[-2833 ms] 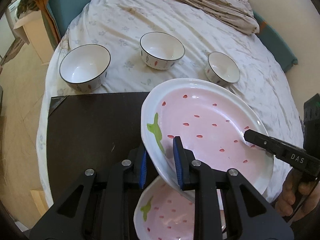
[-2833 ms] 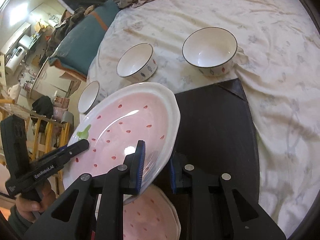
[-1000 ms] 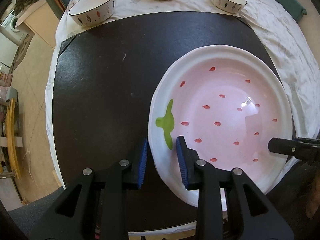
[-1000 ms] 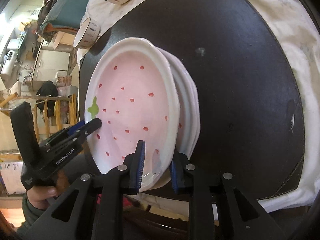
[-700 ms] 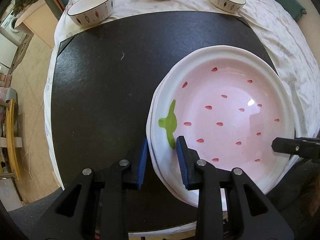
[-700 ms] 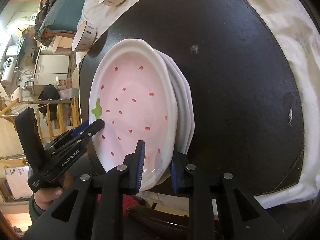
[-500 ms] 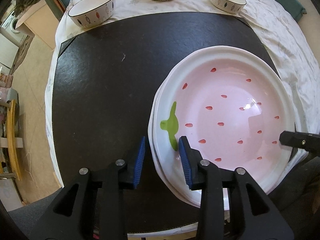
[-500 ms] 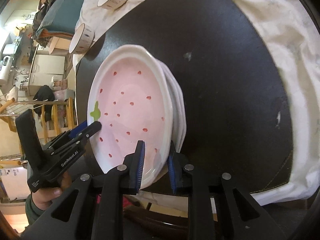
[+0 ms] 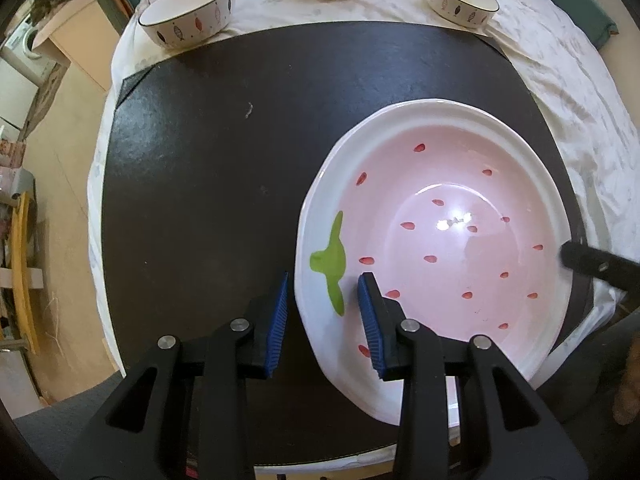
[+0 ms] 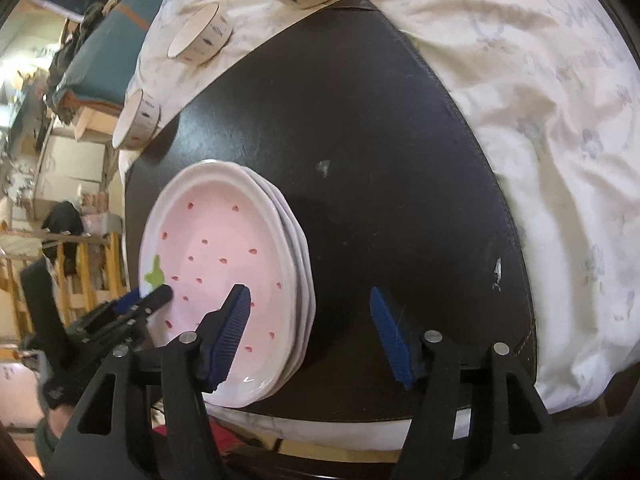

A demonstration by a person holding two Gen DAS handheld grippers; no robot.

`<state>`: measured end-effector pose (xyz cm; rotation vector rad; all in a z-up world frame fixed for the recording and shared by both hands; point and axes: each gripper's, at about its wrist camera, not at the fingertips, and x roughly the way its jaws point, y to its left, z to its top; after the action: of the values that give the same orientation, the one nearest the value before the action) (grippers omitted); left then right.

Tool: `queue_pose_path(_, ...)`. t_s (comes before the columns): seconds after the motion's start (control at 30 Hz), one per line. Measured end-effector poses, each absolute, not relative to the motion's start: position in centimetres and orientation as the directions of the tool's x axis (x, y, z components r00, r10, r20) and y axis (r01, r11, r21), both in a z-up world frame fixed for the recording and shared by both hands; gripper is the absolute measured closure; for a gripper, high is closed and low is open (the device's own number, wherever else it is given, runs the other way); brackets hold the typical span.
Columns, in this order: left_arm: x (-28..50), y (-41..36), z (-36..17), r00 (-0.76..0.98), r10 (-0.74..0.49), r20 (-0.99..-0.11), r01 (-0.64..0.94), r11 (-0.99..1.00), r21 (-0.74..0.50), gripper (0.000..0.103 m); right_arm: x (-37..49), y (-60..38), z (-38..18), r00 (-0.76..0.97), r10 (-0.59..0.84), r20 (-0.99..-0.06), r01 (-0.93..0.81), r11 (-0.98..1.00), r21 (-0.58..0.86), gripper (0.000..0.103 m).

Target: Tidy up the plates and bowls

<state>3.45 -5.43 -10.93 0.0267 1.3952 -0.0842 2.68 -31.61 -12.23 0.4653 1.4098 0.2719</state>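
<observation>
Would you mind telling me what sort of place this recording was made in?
Most likely a lived-in home. Strawberry-pattern plates are stacked on a dark mat over a floral cloth, with fish-pattern bowls behind and cluttered household furniture beyond.

Bright daylight, glare on plate (image 9: 452,222) — heavy fisheye warp, right view blurry.

Your left wrist camera looks steeply down, close over the pink plate (image 9: 440,240) from its stem side. Your right wrist camera faces it from the opposite rim. Both share plate, black mat (image 9: 208,168) and bowls (image 9: 188,16).
</observation>
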Motion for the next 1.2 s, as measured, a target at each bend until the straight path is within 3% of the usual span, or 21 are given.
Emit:
queue_pose_path(0.2, 3.5, -5.6, -11.3, 0.156, -0.071, -0.985, 0.079, 0.995, -0.060, 0.071, 2.8, -29.1, -13.8, 0.087, 0.425, -0.901, 0.024, 0.903, 0.429, 0.039)
queue_pose_path(0.43, 3.7, -5.7, -11.4, 0.145, -0.082, -0.986, 0.059, 0.995, -0.074, 0.071, 2.7, -26.0, -14.8, 0.041, 0.395, -0.918, -0.086, 0.917, 0.390, 0.051)
queue_pose_path(0.57, 4.2, -5.0, -12.0, 0.081, -0.145, -0.986, 0.018, 0.989, -0.144, 0.068, 2.8, -25.6, -15.1, 0.036, 0.390, -0.920, -0.094, 0.918, 0.386, 0.051)
queue_pose_path(0.77, 4.2, -5.3, -12.0, 0.069, -0.153, -0.986, 0.005, 0.988, -0.153, 0.066, 3.0, -25.8, -15.2, 0.031, 0.407, -0.913, -0.080, 0.911, 0.404, 0.051)
queue_pose_path(1.2, 7.0, -3.0, -11.9, 0.078, -0.161, -0.984, -0.074, 0.983, -0.166, 0.071, 4.8, -26.1, -15.1, 0.035, 0.442, -0.896, -0.027, 0.897, 0.442, 0.050)
